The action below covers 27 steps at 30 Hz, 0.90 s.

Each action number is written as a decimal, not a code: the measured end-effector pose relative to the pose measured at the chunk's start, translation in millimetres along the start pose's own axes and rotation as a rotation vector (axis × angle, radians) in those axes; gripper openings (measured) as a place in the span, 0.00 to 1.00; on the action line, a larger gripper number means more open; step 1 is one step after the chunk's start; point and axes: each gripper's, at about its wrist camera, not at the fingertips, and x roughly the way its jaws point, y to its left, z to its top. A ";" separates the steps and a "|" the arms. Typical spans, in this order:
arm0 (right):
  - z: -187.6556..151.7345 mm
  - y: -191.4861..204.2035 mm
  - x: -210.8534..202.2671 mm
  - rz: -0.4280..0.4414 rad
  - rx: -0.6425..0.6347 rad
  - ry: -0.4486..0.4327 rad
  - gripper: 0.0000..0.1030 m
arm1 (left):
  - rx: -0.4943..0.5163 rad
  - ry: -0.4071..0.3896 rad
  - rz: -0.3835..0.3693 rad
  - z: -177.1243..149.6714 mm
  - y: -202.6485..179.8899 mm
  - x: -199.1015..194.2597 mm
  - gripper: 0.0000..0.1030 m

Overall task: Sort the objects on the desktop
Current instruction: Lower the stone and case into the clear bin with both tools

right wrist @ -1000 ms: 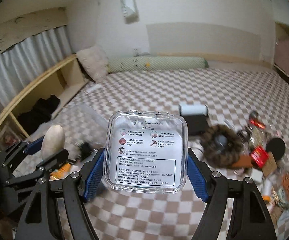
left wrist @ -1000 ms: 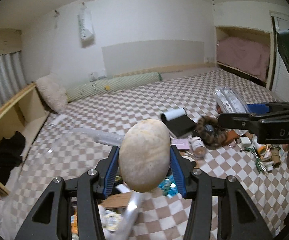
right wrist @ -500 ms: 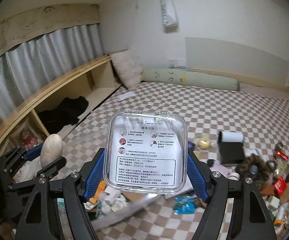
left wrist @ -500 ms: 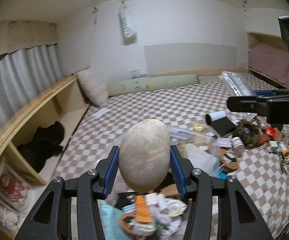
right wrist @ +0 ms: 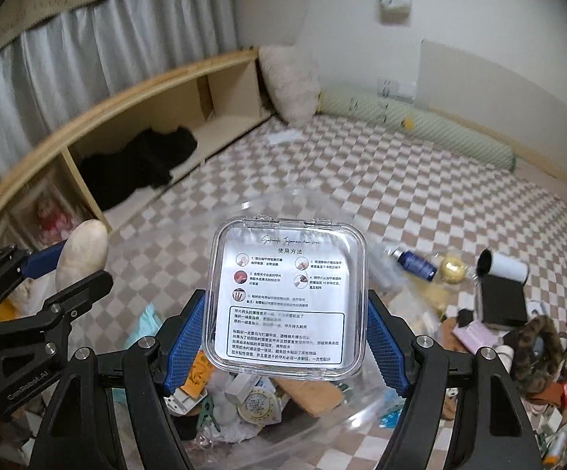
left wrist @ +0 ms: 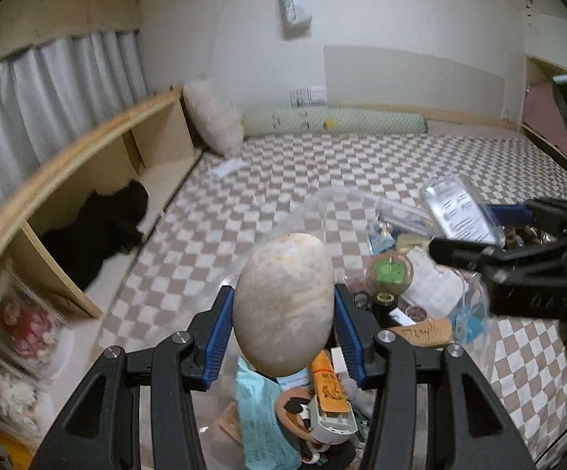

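Note:
My left gripper (left wrist: 283, 309) is shut on a smooth beige oval stone (left wrist: 283, 301); the stone also shows in the right wrist view (right wrist: 83, 250). My right gripper (right wrist: 285, 321) is shut on a clear square plastic case (right wrist: 287, 297) with a printed instruction sheet inside; the case also shows in the left wrist view (left wrist: 459, 211). Both are held above a clear plastic bin (right wrist: 365, 411) that holds several small items, among them an orange tube (left wrist: 328, 385), a teal packet (left wrist: 259, 411) and a round green tin (left wrist: 391, 272).
The checkered mat (right wrist: 401, 180) carries a clutter pile at the right: a navy bottle (right wrist: 416, 264), a white roll (right wrist: 504, 268), a black pad (right wrist: 502, 303), a furry scrunchie (right wrist: 538, 346). A wooden shelf (right wrist: 134, 109) with black cloth runs along the left. A bolster pillow (right wrist: 412, 125) lies at the back.
Both grippers have swung left, each keeping its hold. The views now take in the wooden shelf and the bin below, and the clutter pile has moved to the right.

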 end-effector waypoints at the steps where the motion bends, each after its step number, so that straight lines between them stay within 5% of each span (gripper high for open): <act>1: -2.8 0.6 8.1 0.001 -0.002 0.015 0.75 | -0.005 0.026 -0.008 -2.7 -1.4 8.9 0.48; 10: -27.9 -4.5 70.2 0.007 -0.010 0.187 0.75 | -0.066 0.248 -0.042 -24.0 2.4 60.8 0.48; 17: -35.3 -11.9 90.4 0.003 0.001 0.272 0.75 | -0.086 0.332 -0.047 -24.7 2.0 74.3 0.48; 27: -25.0 -12.1 90.8 -0.036 -0.019 0.275 0.75 | -0.109 0.369 -0.058 -9.7 3.6 87.6 0.48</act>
